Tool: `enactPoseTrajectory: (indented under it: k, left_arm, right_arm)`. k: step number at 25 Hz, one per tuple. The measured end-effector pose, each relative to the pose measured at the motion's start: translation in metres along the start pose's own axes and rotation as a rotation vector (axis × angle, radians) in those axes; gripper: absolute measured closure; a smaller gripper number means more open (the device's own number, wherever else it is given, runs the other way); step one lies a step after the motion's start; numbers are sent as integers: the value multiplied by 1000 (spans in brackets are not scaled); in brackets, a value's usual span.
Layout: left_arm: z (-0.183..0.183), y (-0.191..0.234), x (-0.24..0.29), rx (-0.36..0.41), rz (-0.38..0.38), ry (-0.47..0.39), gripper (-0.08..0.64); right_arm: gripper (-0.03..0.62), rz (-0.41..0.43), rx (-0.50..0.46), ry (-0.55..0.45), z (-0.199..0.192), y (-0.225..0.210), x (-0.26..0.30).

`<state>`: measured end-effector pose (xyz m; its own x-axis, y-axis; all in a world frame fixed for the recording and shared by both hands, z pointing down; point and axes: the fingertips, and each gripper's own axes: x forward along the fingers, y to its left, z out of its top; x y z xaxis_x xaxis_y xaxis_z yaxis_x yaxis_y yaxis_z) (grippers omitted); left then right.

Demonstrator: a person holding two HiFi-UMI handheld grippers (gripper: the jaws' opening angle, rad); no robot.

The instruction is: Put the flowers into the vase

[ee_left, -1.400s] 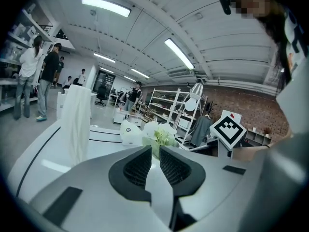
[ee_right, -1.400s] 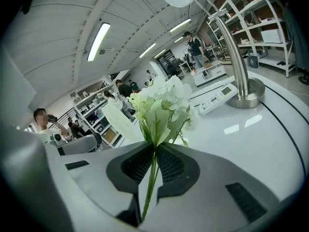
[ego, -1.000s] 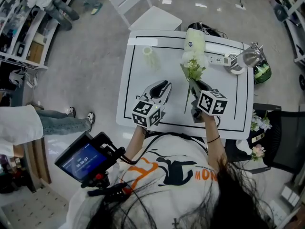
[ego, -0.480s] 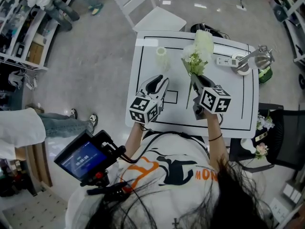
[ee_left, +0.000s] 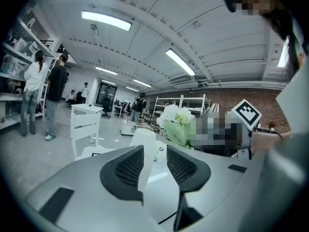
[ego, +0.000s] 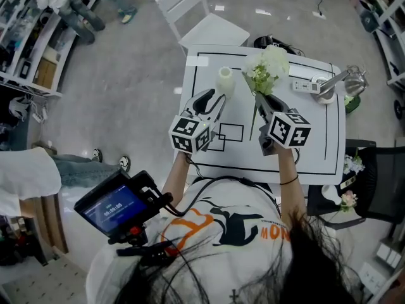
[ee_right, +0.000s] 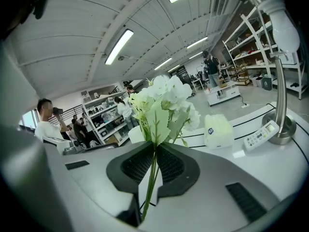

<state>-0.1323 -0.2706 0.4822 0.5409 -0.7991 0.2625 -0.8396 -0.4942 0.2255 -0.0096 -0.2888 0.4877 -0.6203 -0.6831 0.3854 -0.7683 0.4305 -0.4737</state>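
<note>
A: Where's everything?
B: Your right tongs [ego: 259, 97] clamp the flowers [ego: 268, 66] by the stems, above the desk [ego: 316, 151]. Your left tongs [ego: 215, 99] have just been opening and grip nothing (the vase [ego: 224, 78] stands just beyond them).
A: Advice?
B: Steady the vase, then lower your stems straight in.

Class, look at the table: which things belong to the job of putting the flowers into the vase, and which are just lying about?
Belong to the job:
- flowers, clamped in the right gripper
- white vase

Just lying about:
- desk lamp
- remote control
- white pack
- white chair
</note>
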Motion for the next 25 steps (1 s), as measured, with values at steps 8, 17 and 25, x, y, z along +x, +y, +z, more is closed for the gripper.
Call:
enactPoseTrajectory:
  k: [8, 17, 25]
  left_arm:
    - [14, 14, 27, 55, -27, 2, 341]
    - [27, 16, 53, 111, -72, 12, 321]
    - [23, 17, 63, 134, -80, 40, 322]
  right_arm:
    - [555, -15, -29, -11, 14, -2, 3]
    - [555, -23, -36, -19, 29, -5, 10]
    - [555, -15, -51, -40, 44, 2, 13]
